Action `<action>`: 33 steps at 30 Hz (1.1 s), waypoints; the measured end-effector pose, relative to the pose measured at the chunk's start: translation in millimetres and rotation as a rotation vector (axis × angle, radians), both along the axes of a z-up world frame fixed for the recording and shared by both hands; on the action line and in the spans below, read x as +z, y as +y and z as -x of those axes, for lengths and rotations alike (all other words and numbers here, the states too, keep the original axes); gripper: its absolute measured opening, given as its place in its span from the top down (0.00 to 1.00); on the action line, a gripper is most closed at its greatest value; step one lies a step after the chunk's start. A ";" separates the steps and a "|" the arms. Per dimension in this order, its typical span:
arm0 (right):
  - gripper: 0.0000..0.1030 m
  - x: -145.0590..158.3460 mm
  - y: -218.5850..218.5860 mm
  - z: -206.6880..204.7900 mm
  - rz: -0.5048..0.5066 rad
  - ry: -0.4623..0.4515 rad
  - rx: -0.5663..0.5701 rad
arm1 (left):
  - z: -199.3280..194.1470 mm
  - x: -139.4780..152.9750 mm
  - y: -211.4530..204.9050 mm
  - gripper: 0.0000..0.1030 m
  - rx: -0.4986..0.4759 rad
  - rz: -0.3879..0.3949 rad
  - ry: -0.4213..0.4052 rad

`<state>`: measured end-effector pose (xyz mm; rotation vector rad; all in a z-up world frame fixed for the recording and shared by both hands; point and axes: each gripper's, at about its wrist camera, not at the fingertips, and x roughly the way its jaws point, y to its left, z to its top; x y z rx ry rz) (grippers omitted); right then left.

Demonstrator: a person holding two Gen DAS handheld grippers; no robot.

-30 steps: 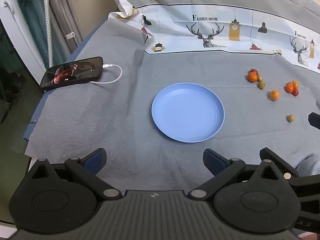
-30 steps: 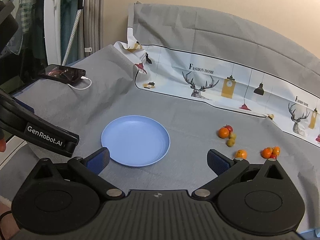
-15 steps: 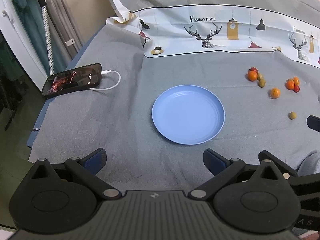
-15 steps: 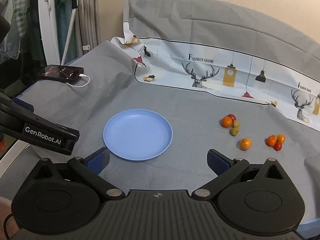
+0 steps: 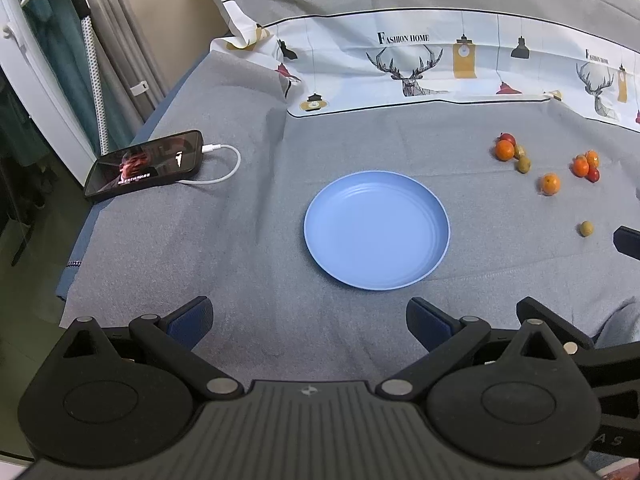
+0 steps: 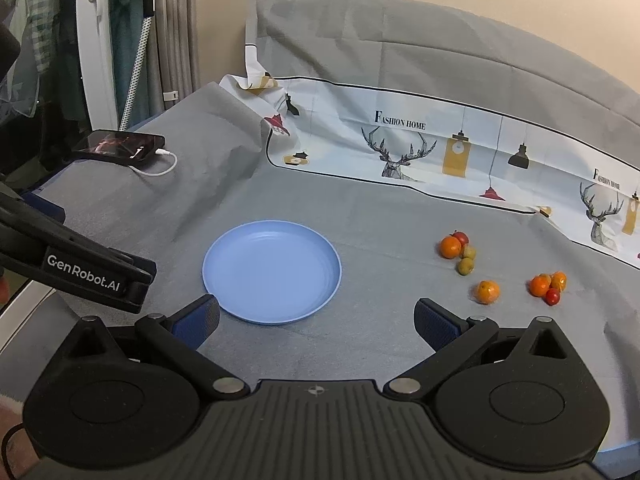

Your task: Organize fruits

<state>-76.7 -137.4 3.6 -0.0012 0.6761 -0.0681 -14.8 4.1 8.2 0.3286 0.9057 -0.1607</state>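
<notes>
Over on the far left, a phone [image 5: 146, 164] lies charging on the grey cloth [image 5: 240, 240]; centre stage, the blue plate [image 5: 376, 236] — bare. Right of it the fruits [image 6: 486, 292] sit scattered on the cloth, well apart from the plate. Left gripper [image 5: 308, 320] and right gripper [image 6: 316, 320] hover low — jaws spread wide, holding nothing.

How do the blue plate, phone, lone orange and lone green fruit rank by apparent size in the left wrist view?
1. blue plate
2. phone, though it lies farther off, so the gap is unsure
3. lone orange
4. lone green fruit
</notes>
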 end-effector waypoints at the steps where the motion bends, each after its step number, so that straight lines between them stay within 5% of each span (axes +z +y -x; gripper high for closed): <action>1: 0.00 -0.2 0.0 0.0 -0.001 0.001 0.000 | 0.0 -0.5 -0.7 0.00 0.001 0.000 0.003; 22: 0.00 -5.9 -5.6 -5.1 -0.029 0.013 -0.019 | -5.0 -7.4 -5.0 0.00 0.006 -0.019 0.025; 33: 0.00 -29.4 -36.2 -11.7 -0.079 0.028 -0.117 | -18.4 -18.9 -32.9 0.00 -0.034 -0.040 0.067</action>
